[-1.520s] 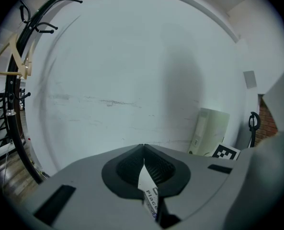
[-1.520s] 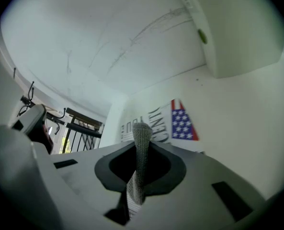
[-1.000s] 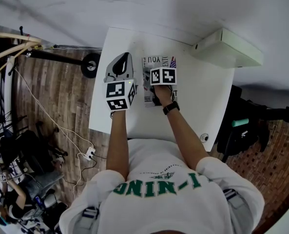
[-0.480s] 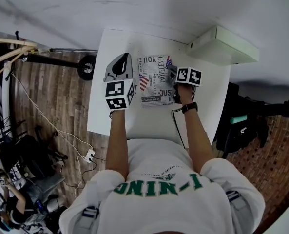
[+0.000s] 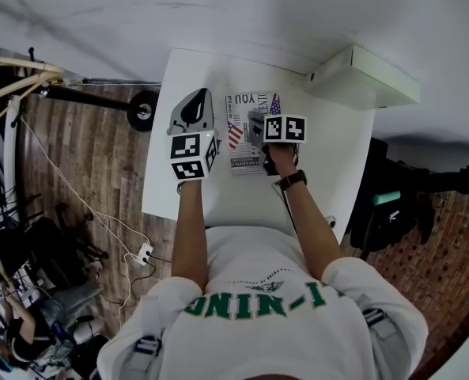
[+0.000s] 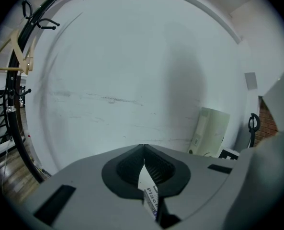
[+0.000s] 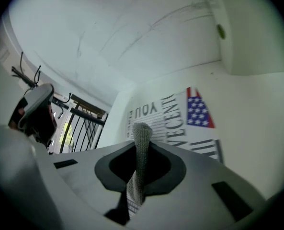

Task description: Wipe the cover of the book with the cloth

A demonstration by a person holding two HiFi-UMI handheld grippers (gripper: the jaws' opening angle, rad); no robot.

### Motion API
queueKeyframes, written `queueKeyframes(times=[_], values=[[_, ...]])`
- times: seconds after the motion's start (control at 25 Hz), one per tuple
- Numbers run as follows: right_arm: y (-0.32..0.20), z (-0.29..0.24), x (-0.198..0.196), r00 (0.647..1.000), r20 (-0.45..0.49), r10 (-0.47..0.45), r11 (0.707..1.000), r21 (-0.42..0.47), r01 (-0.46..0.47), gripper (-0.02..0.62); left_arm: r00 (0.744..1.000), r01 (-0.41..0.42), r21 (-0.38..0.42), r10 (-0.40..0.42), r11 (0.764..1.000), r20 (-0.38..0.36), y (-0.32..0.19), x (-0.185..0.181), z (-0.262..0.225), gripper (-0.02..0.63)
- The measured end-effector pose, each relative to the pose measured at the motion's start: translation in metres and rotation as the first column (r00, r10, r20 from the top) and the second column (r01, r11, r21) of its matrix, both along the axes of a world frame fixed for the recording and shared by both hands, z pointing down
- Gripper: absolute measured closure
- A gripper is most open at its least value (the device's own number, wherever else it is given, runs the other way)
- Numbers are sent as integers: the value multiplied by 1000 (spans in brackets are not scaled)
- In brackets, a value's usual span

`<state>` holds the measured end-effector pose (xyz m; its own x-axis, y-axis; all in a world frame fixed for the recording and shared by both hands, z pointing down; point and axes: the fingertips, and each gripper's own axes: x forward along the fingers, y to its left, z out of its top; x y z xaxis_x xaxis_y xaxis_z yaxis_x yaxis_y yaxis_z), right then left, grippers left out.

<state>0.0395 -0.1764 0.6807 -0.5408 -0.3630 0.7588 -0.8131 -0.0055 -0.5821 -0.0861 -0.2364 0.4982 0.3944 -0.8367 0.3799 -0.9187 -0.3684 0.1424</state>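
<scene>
Seen from above, one book with a black-and-white newsprint-style cover and a small American flag (image 5: 240, 137) lies flat on a white desk (image 5: 337, 161), at 12 o'clock from the person. Its long axis runs from 12 to 6 o'clock. The person holds two grippers, one in each hand. The right gripper (image 7: 141, 148) is over the right half of the cover. Its fingers are clamped on one strip of grey knitted cloth (image 7: 142, 134), which stands up between them and points toward the far end of the book at 12 o'clock. From this gripper's own camera the printed cover lies directly ahead and beneath, with the flag toward 2 o'clock. The left gripper (image 6: 144, 150) is just beside the book's left edge, at 9 o'clock from it, over bare desk. Its fingers are pressed together, with one small white paper label (image 6: 150, 194) pinched low between them, and they aim at the plain wall beyond. The right gripper is the nearer to the cover and carries the cloth, so the next wiping stroke most likely falls to it, sweeping left toward 9 o'clock across the uncovered print.
</scene>
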Motion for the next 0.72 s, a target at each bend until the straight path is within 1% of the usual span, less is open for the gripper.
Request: queueKeyframes(times=[0.08,0.16,0.2,0.28,0.36,0.52,0.72], values=[[6,0,-38,996,9,-85,996,4,85,561,1000,9,2,-9,1000,6,0,-5,-1,594],[10,2,-67,990,0,-144,990,11,144,561,1000,17,2,-17,1000,11,0,-9,-1,594],[11,3,-76,987,-15,-161,987,17,161,561,1000,21,2,-21,1000,12,1,-11,-2,594],[11,5,-81,984,-58,-171,984,31,173,561,1000,26,4,-26,1000,13,1,-13,-3,594],[12,9,-75,983,-88,-163,985,37,167,561,1000,29,8,-29,1000,12,0,-15,-4,594],[10,11,-46,987,-97,-131,991,21,133,563,1000,27,9,-27,1000,7,-1,-14,-3,594],[5,11,17,992,-130,-7,1000,15,9,563,1000,-1,18,1,1000,-1,-1,-2,-6,594]])
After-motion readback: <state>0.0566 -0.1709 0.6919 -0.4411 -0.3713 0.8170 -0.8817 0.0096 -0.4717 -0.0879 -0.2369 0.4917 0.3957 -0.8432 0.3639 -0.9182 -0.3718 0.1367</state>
